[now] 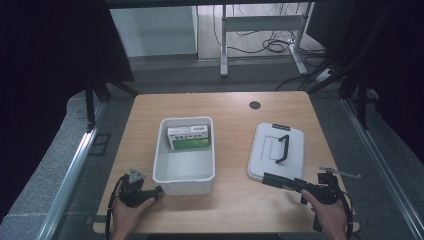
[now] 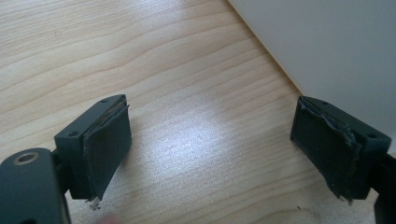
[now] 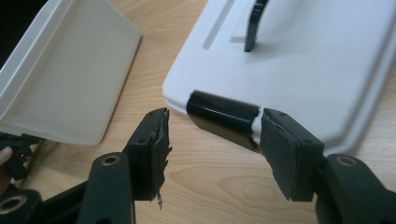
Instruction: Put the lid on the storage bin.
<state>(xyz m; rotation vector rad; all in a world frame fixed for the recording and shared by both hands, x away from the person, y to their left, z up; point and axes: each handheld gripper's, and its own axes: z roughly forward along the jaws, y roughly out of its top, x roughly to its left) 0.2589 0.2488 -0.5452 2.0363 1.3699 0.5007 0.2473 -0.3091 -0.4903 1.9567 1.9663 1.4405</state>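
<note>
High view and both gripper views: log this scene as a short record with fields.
surface: light wooden table
bin: open white plastic bin, left of centre
contents: green-and-white carton at the bin's far end
lid: white plastic lid with black handle, flat on the table, right of the bin
left gripper: open, beside the bin's wall
right gripper: open, at the lid's black latch

Wooden table (image 1: 235, 205) with a dark round hole (image 1: 255, 105) near the far edge. Green-and-white box (image 1: 188, 137) lies flat in the bin's far end. Behind the table: white metal desk frame (image 1: 260, 25), loose black cables (image 1: 272, 46) on the floor.
</note>
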